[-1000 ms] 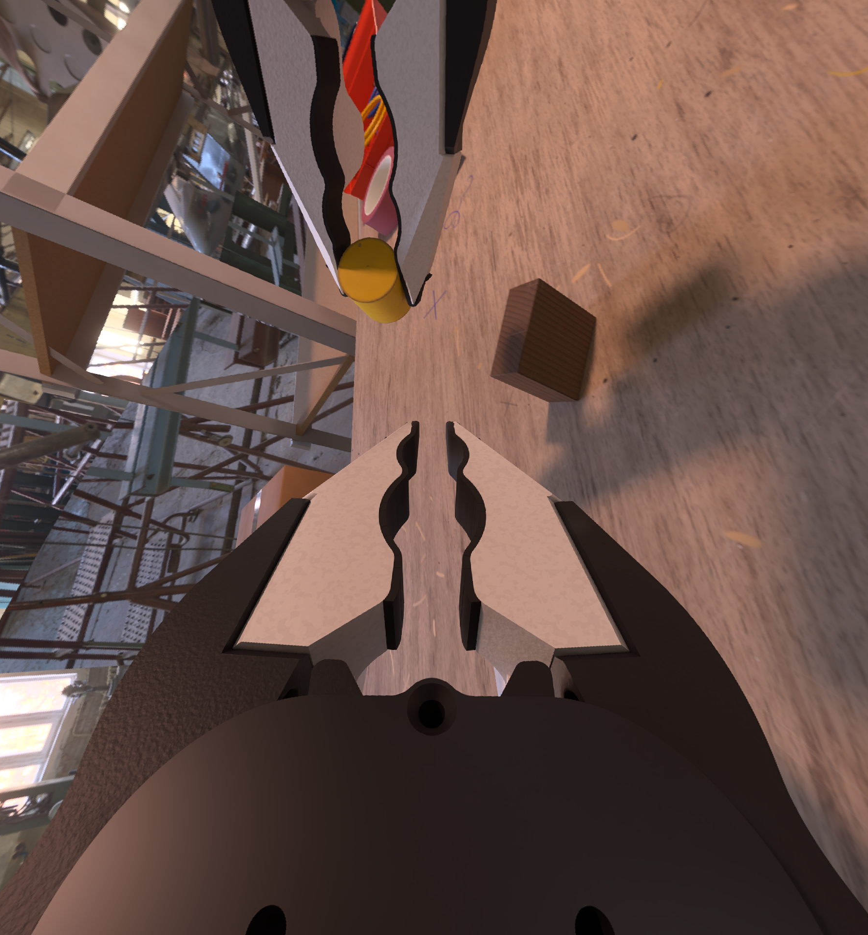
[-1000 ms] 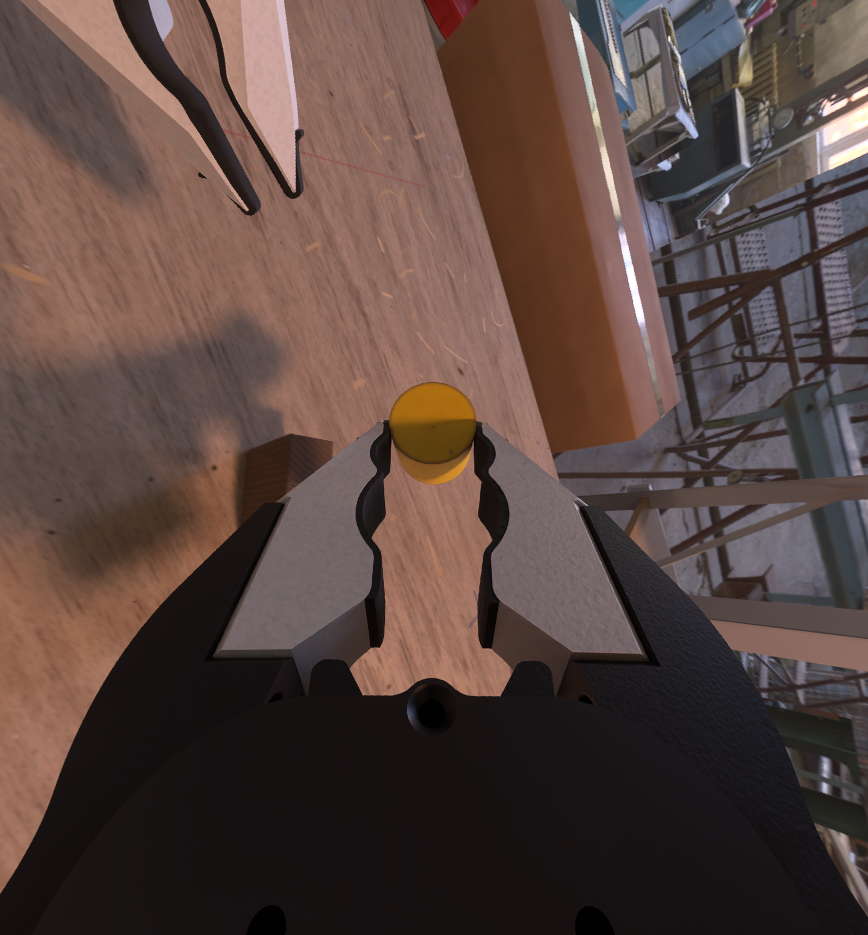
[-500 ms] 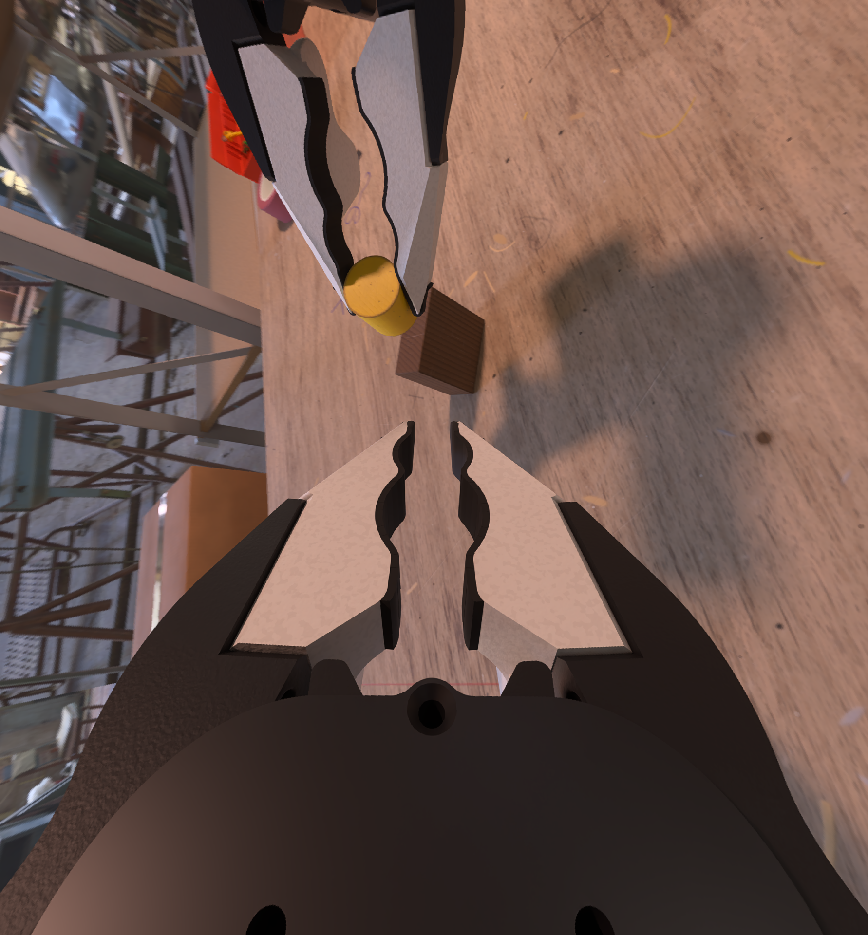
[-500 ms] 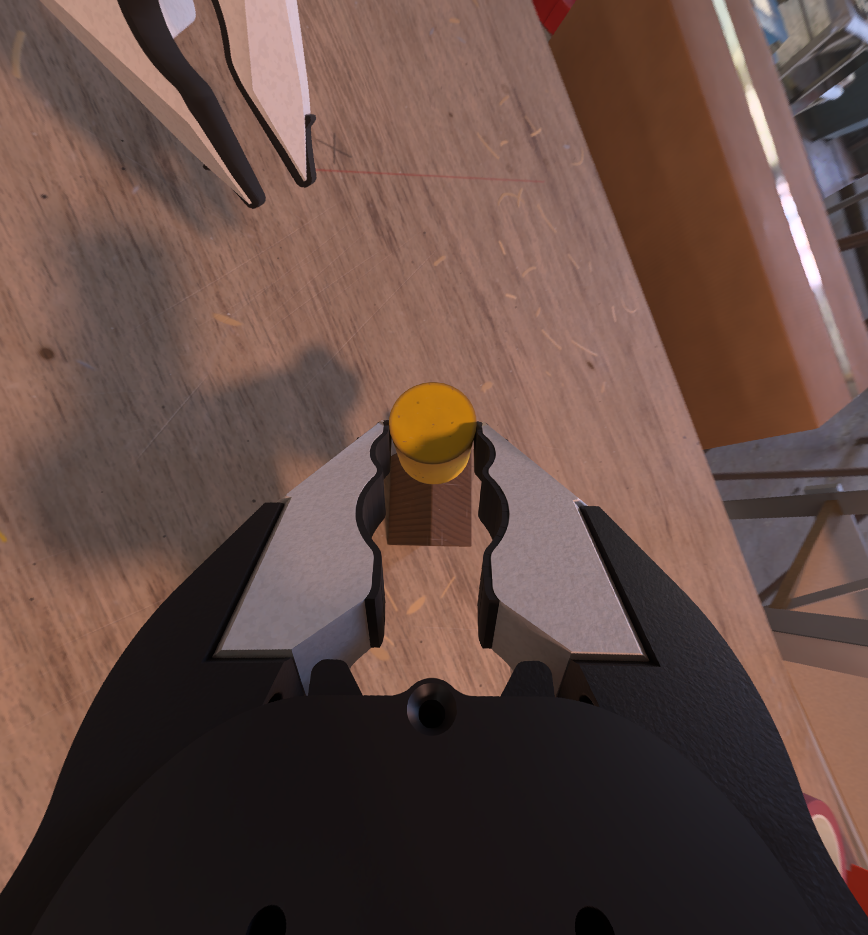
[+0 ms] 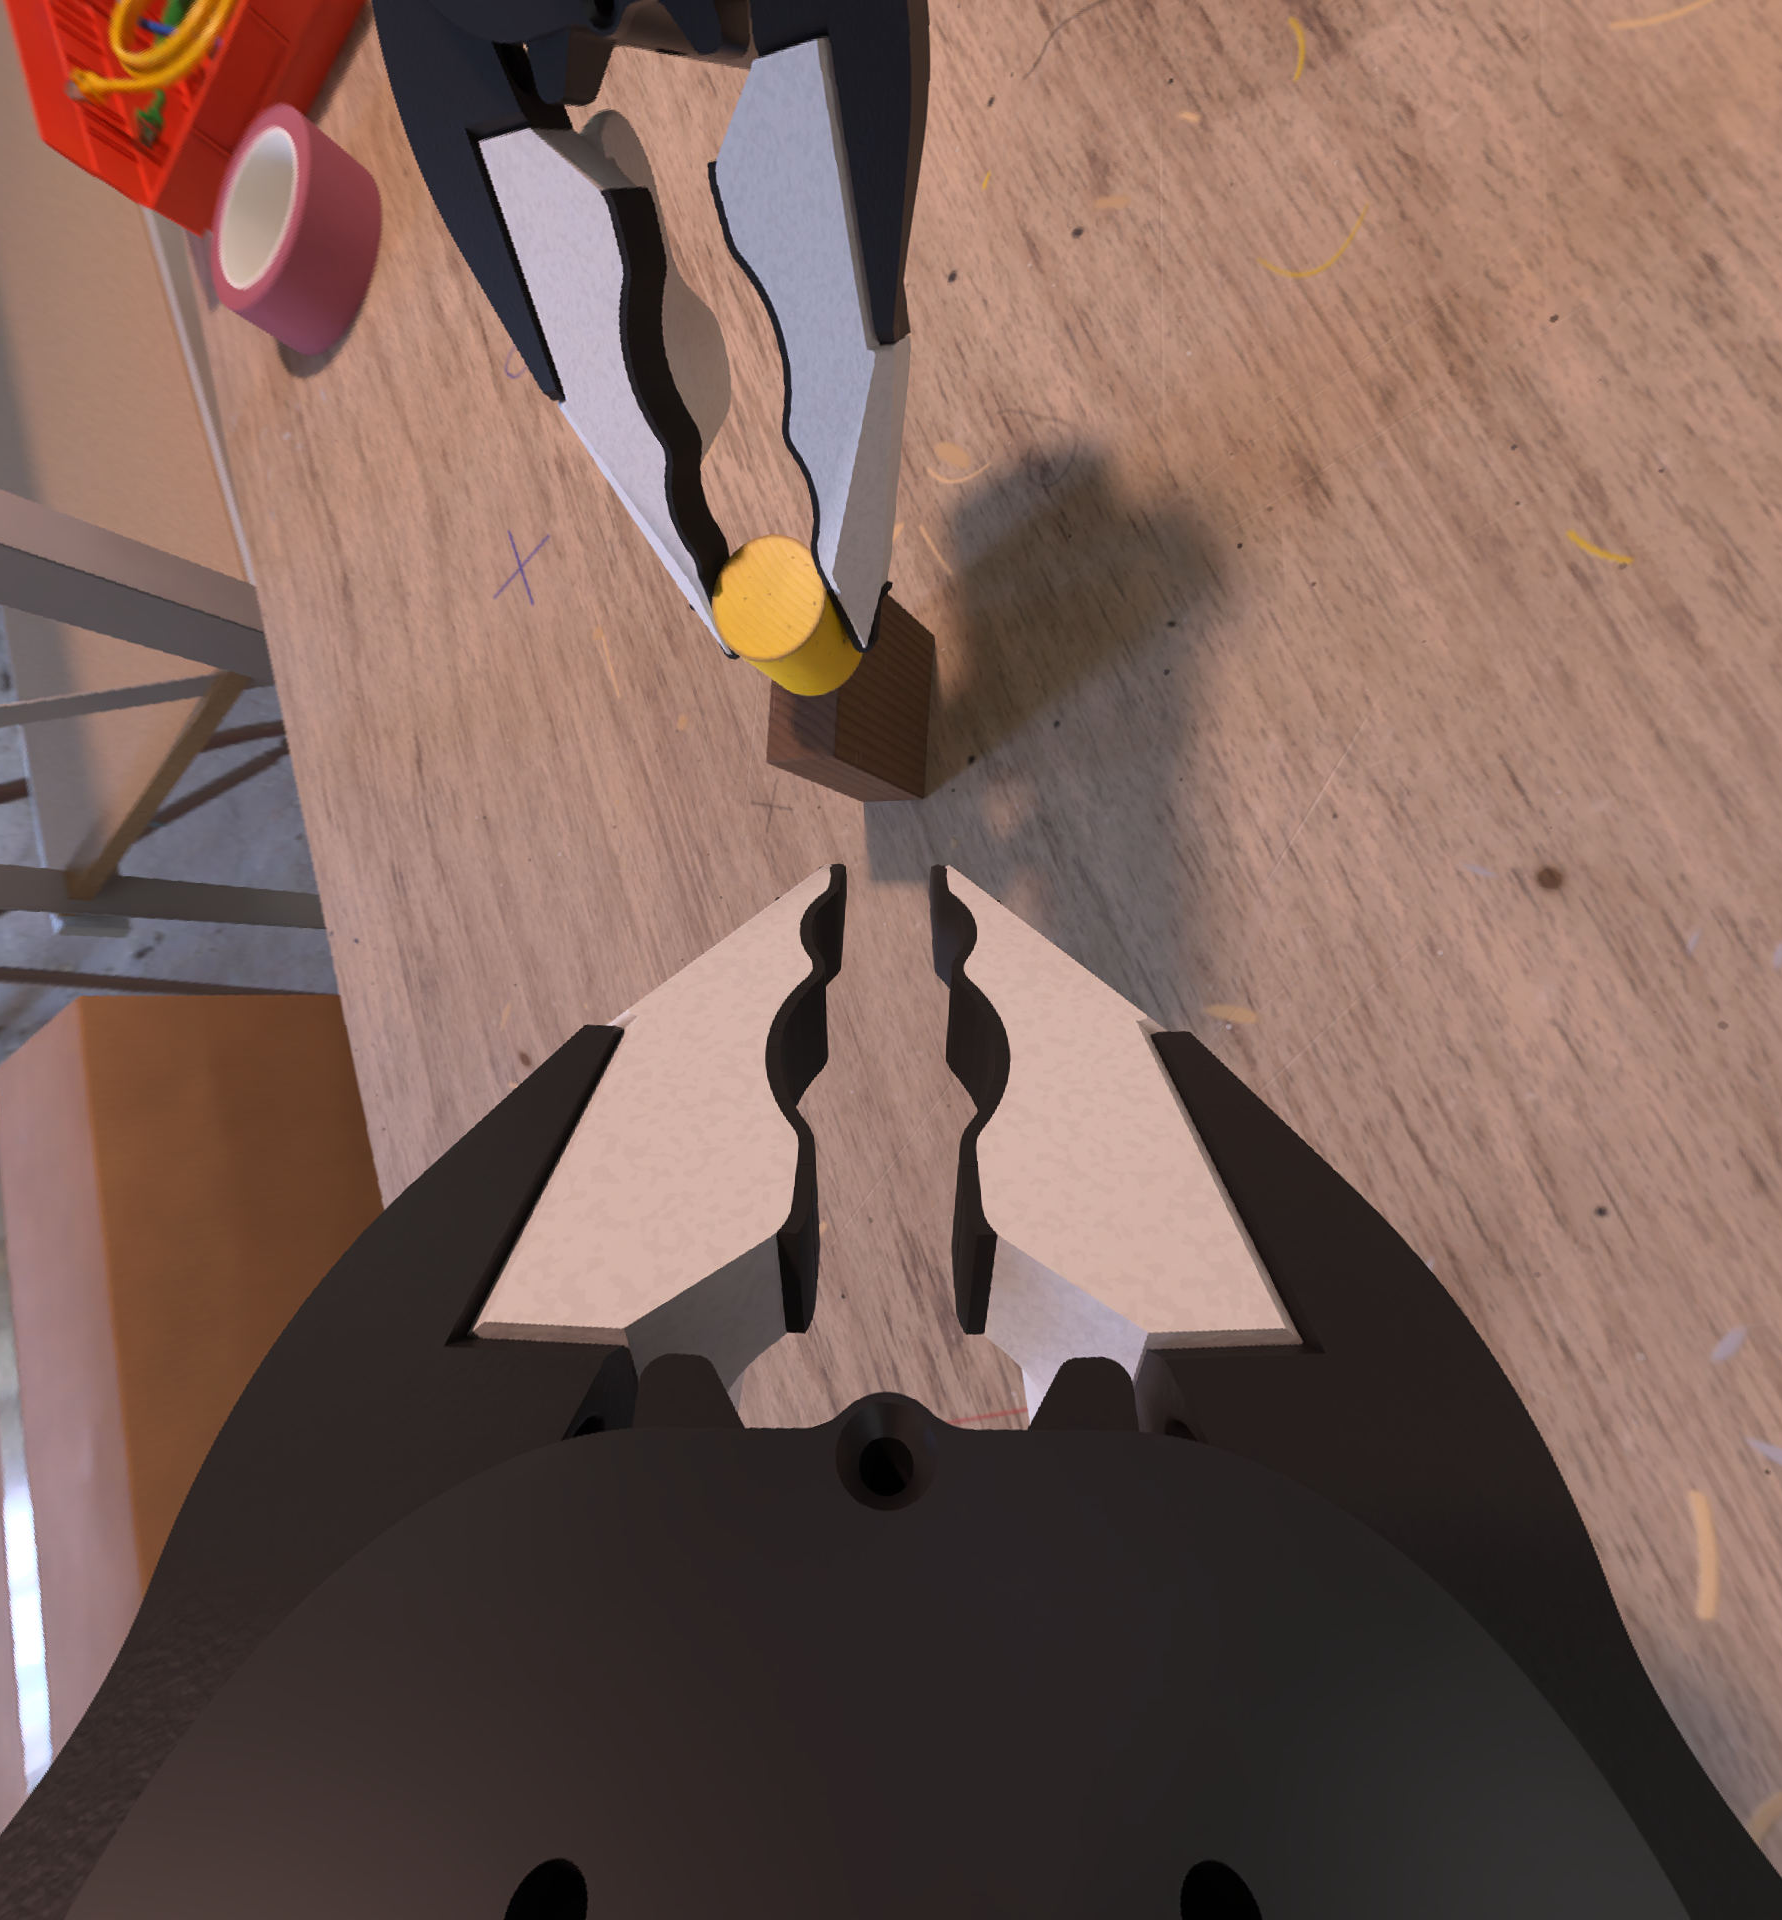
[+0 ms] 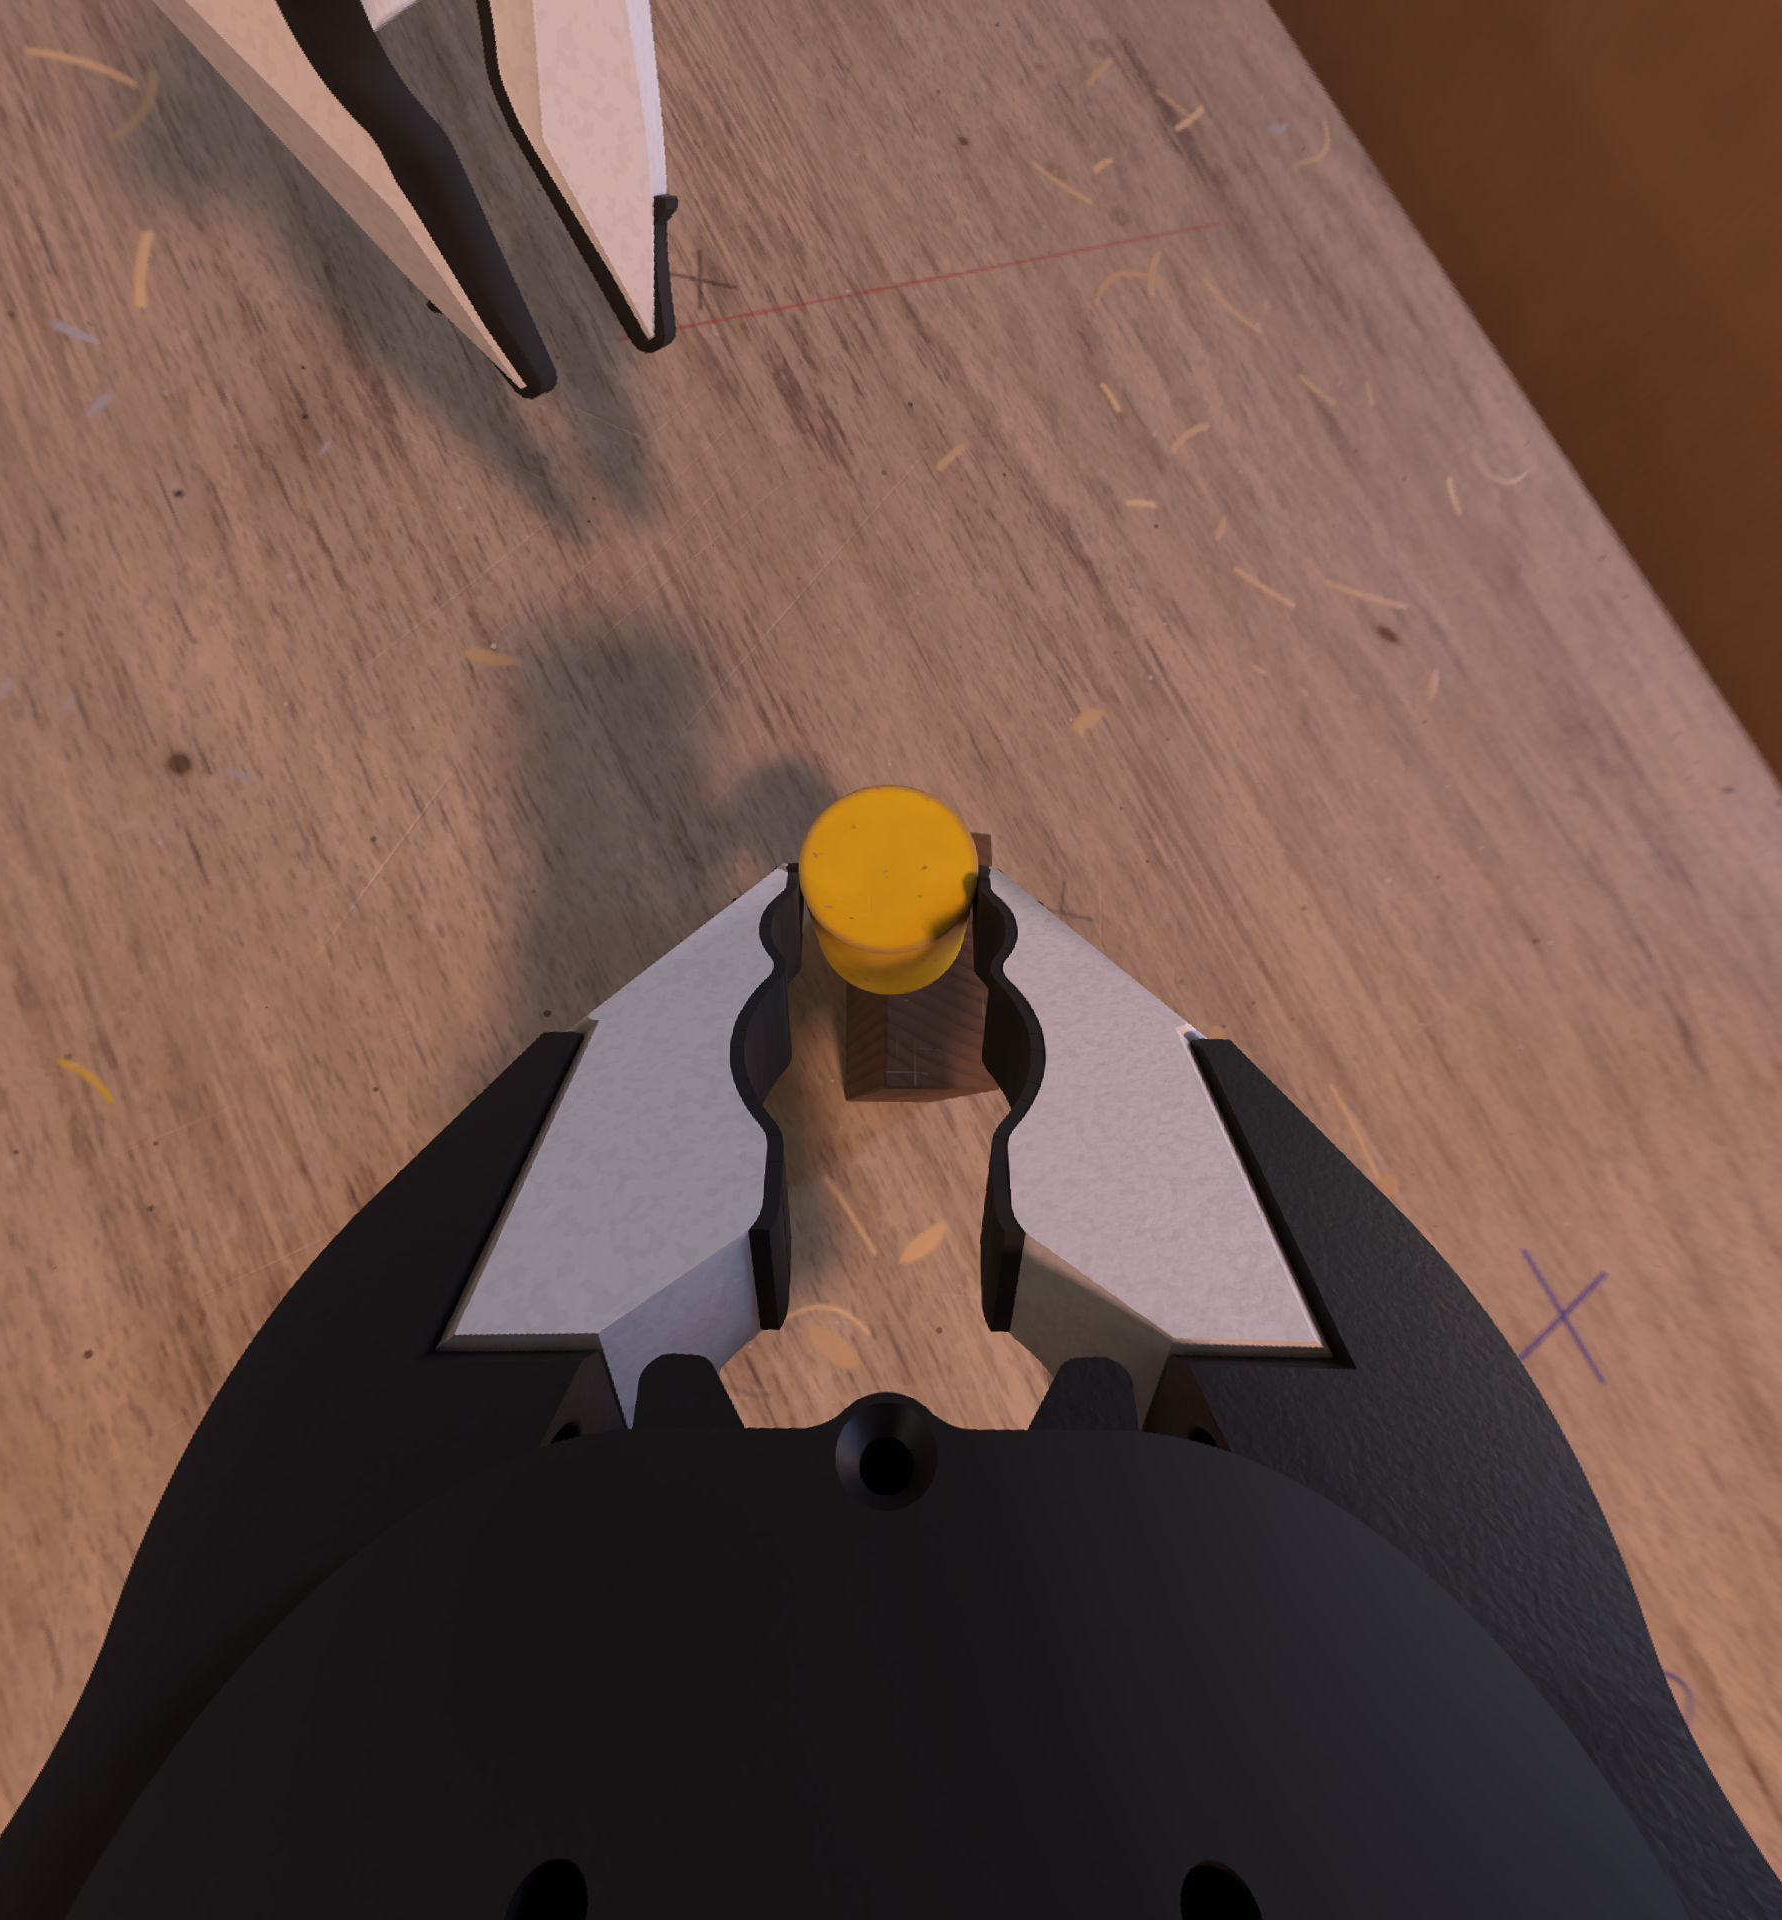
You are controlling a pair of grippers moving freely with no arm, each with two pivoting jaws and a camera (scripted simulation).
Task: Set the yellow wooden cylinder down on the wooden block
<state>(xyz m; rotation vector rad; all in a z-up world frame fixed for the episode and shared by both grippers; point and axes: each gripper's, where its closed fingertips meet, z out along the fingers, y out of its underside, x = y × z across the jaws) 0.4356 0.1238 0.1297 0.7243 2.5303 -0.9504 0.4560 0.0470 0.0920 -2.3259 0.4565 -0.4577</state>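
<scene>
my right gripper (image 6: 885,883) is clamped at its very tips on the yellow wooden cylinder (image 6: 885,883), jaws spread only as wide as the cylinder's girth. the cylinder hangs upright over the wooden block (image 6: 913,1044), which sits on the workbench (image 6: 1282,727) just below it toward 6 o'clock in my right wrist view. from the left wrist view the cylinder (image 5: 783,615) overlaps the block (image 5: 871,717) at its 11 o'clock corner, and i can't tell whether the two are touching or apart. my left gripper (image 5: 887,883) is empty, jaws nearly together with a narrow gap, pointing at the block from its 6 o'clock side. the risk i see: the cylinder looks off toward one edge rather than centred, so letting go here could tip it off the block. a pinch this close to the tips could also let it twist, and the block may slide if i press down.
</scene>
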